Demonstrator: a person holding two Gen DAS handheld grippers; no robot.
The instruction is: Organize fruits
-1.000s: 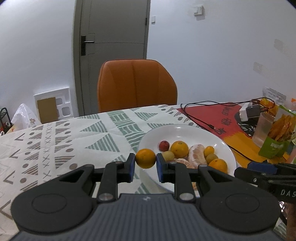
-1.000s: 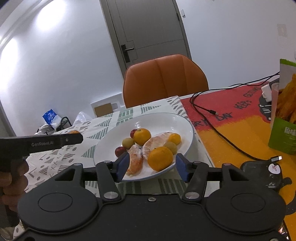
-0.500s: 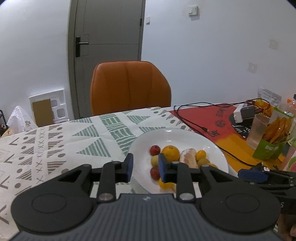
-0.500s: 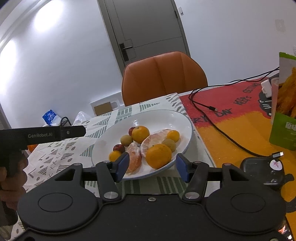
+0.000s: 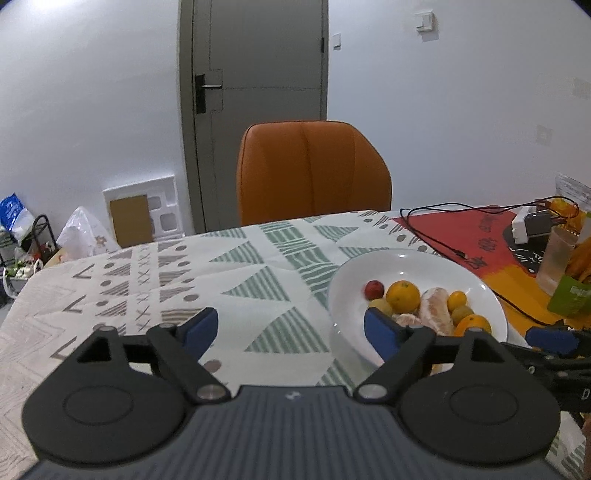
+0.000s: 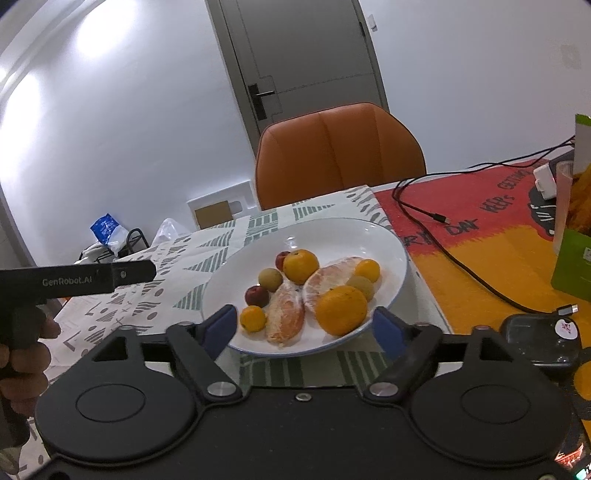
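Your left claw: wide open, empty | right claw: wide open, empty | white plate: fruits, near right on bench

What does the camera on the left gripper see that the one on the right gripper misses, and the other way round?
Only the left wrist view shows the light switch high on the wall and its own open left gripper. Only the right wrist view shows the small orange at the plate's near edge, the dark red fruit beside it, a hand and the black device. Both show the white plate, orange chair and door.
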